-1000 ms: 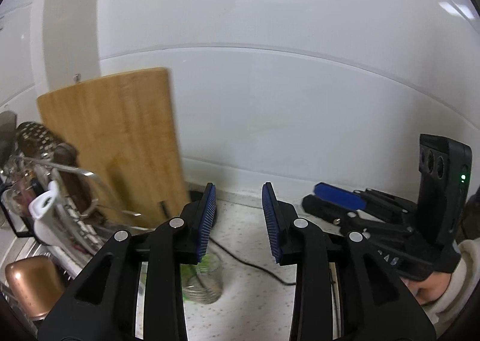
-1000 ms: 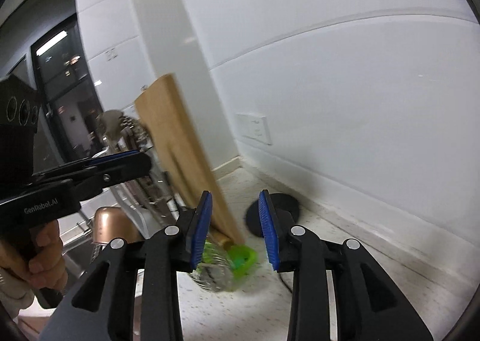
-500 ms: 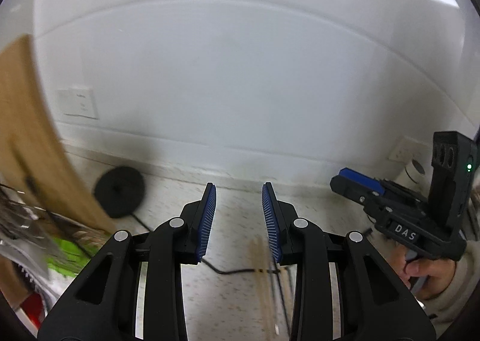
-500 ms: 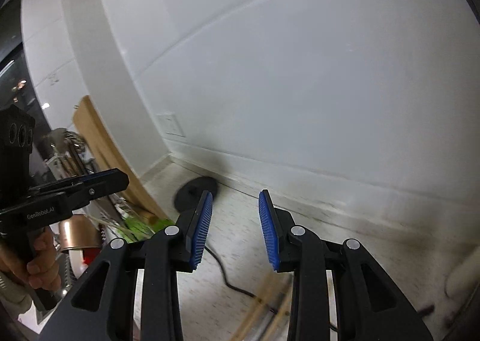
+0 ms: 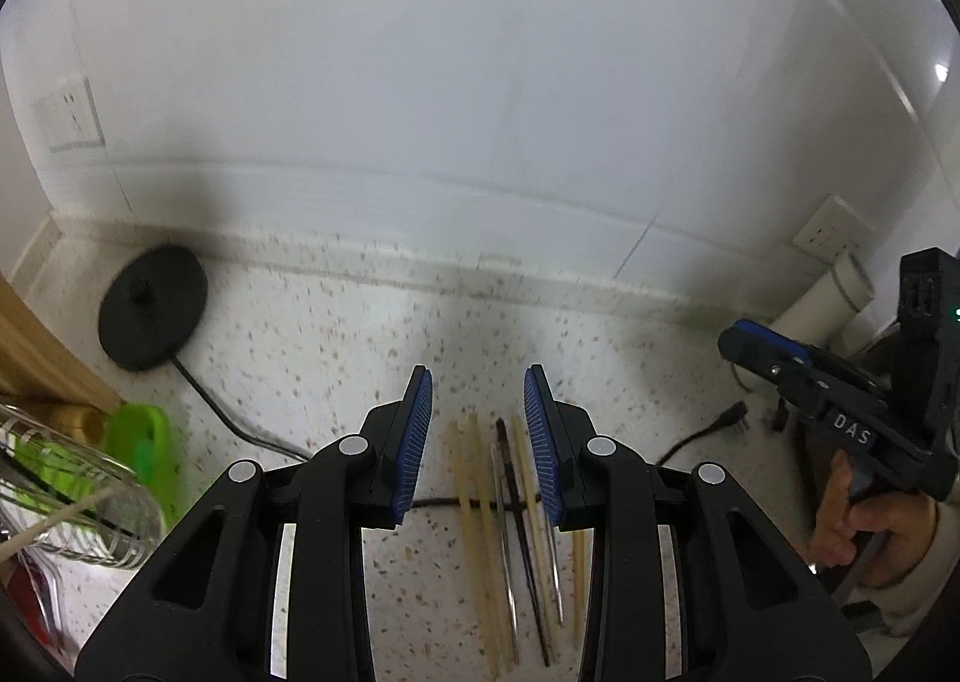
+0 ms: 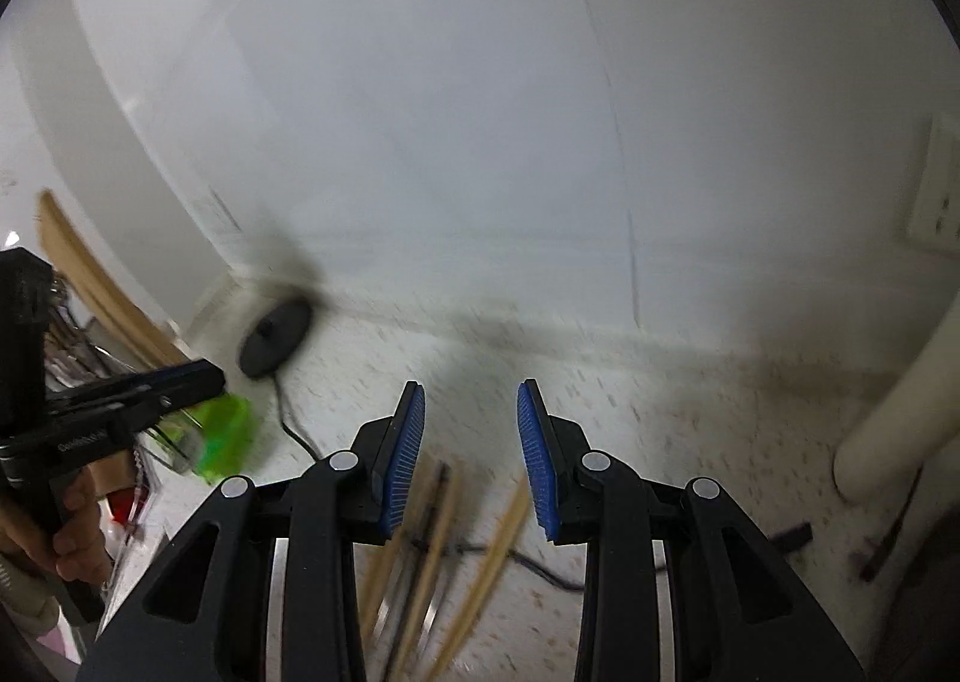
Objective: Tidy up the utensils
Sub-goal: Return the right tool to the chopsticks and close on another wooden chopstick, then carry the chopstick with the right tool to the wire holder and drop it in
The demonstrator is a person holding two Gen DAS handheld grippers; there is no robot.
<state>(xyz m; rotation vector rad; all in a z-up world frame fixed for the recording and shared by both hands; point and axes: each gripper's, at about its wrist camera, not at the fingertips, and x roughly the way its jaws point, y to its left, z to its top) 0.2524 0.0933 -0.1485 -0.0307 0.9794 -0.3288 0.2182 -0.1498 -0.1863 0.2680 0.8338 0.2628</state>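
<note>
Both tongs, left (image 5: 478, 436) and right (image 6: 471, 445), part-open and empty above the chopsticks (image 5: 480, 514) on the counter (image 5: 336, 346). Risk: cable (image 5: 438, 502) underneath snags, sticks scatter.

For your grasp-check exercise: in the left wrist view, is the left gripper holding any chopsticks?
No. The left gripper is open and empty; the chopsticks lie on the counter below it.

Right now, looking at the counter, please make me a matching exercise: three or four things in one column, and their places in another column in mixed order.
Things:
1. bundle of wooden and metal chopsticks
2. round black kettle base
3. bright green plastic piece
4. white wall socket

Places:
A. far left, near the wall
B. wall, upper right
C. between the left gripper's fingers, lying across a black cable
D. lower left, by the wire rack

Pairs: 1-C, 2-A, 3-D, 4-B
</note>
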